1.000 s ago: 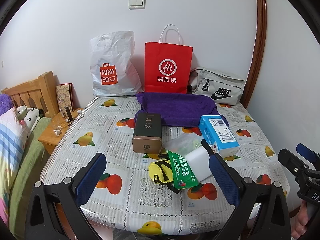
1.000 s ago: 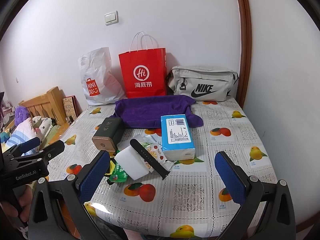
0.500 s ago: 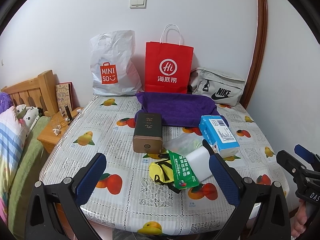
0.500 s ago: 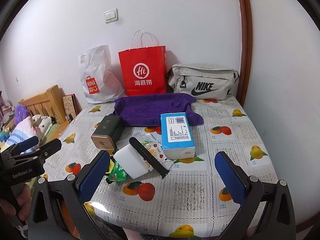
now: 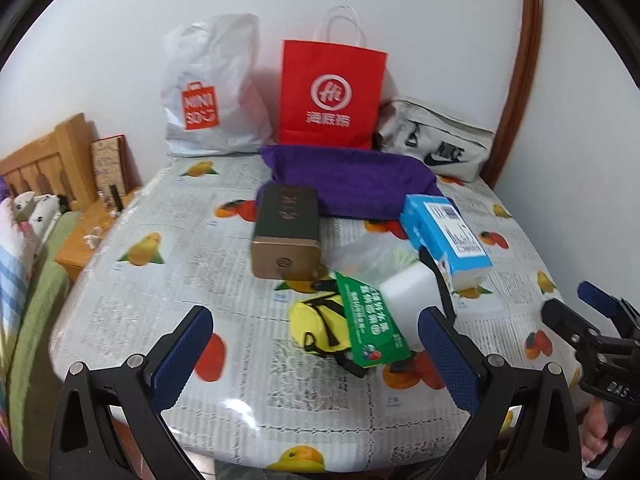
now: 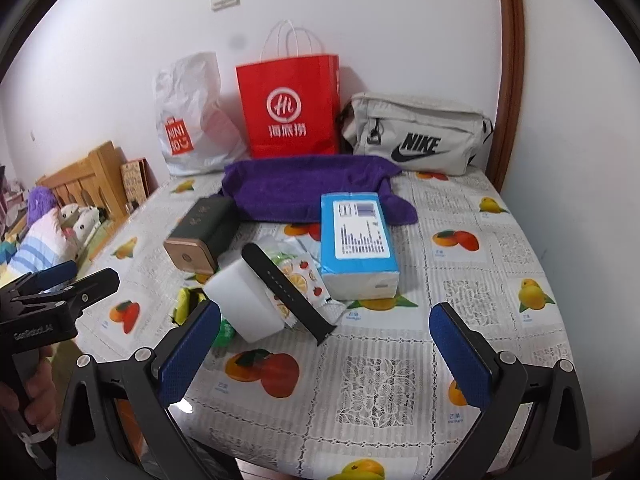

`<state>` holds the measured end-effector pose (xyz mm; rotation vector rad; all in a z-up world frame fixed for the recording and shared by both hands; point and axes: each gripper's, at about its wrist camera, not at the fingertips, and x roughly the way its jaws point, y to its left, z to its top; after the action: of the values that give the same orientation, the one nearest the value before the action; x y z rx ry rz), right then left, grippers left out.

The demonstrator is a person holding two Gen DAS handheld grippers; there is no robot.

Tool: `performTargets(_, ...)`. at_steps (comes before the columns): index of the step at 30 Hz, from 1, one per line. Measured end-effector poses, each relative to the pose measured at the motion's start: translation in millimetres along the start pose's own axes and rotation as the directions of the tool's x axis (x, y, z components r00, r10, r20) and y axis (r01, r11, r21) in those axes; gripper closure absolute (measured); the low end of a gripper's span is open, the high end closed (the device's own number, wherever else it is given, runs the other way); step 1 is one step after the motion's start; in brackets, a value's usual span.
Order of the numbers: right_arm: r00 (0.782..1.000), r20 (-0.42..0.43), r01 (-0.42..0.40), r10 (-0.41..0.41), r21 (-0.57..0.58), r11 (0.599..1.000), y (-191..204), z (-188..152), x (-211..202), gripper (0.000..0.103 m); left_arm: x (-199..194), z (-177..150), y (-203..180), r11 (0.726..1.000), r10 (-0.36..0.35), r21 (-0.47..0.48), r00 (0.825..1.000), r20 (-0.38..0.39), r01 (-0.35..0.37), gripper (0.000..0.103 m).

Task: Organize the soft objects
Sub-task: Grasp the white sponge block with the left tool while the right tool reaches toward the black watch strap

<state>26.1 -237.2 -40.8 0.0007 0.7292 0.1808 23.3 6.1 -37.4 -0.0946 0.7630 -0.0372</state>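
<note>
From my left hand, one camera looks across the fruit-print tablecloth [image 5: 224,280] toward the wall; my right-hand camera faces likewise. Both share the red paper bag [image 5: 332,92] [image 6: 290,106].

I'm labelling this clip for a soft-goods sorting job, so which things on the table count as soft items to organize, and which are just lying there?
Likely part of the job:
purple towel
blue tissue pack
white sponge block
yellow pouch
green wipes packet

Probably just lying about:
dark tin with gold lid
black watch strap
red paper bag
white Miniso bag
grey Nike bag
</note>
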Motion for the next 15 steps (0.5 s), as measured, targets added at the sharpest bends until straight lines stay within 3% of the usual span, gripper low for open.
performTargets(15, 0.997, -0.07, 0.008, -0.009, -0.018, 1.0, -25.5, -16.7, 53.6, 0.003, 72.7, -10.3, -34.0, 0.989, -0.148, 0.008, 0.983, -0.108, 0.15, 0.0)
